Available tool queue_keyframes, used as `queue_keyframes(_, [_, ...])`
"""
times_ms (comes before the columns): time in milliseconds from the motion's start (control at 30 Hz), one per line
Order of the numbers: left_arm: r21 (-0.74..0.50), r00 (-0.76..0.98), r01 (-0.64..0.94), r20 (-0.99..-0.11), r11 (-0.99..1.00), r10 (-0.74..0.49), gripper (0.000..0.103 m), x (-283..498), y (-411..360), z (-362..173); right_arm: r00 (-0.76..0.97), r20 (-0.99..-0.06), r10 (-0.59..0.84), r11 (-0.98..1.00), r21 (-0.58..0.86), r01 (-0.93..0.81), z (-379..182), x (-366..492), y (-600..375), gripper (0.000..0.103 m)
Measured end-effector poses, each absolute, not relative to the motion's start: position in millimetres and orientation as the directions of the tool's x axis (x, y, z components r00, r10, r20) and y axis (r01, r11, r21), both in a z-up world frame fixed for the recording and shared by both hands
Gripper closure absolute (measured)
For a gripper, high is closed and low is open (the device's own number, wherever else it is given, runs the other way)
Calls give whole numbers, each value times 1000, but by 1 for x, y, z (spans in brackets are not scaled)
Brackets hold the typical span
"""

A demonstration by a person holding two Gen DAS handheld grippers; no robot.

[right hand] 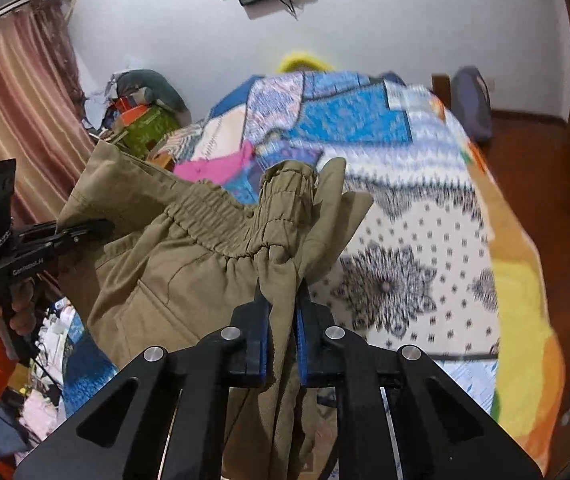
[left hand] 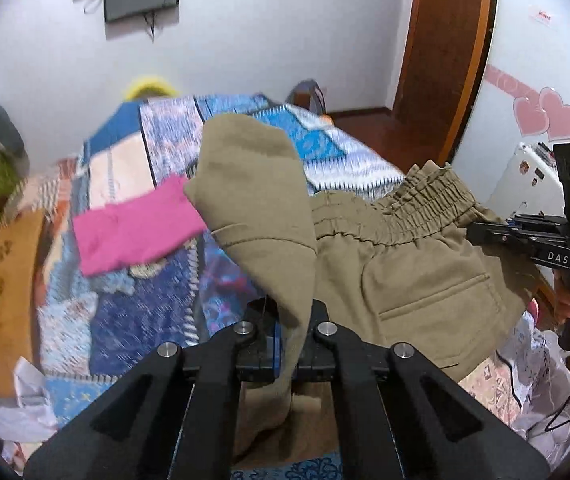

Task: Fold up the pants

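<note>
Hanging between your two grippers, the khaki pants (left hand: 405,272) are lifted above the patchwork bedspread (left hand: 145,312), the elastic waistband (right hand: 221,220) stretched across the gap. Your left gripper (left hand: 291,340) has its jaws pinched on a fold of the fabric, and your right gripper (right hand: 281,320) clamps the cloth just below the gathered waistband. Beyond the pants, a pink garment (left hand: 137,228) lies flat on the bedspread, with an orange cloth (left hand: 5,292) at the bed's edge.
</note>
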State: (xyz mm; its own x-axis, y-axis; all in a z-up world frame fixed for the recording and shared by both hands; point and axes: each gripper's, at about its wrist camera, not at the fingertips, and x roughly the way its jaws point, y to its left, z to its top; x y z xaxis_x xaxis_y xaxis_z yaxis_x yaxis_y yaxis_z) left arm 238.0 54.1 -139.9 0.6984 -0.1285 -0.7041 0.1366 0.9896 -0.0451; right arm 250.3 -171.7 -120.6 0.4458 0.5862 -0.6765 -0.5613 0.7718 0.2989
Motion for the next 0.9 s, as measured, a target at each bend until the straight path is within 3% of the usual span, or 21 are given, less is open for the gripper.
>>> queue_keyframes(467, [-2, 805, 10, -593, 1000, -9, 101, 267, 121, -84, 522, -591, 615, 730, 178, -660, -66, 292, -94, 94])
queue_keyframes(900, [39, 787, -142, -601, 989, 137, 101, 369, 220, -109, 529, -570, 629, 703, 126, -699, -87, 388, 15, 94])
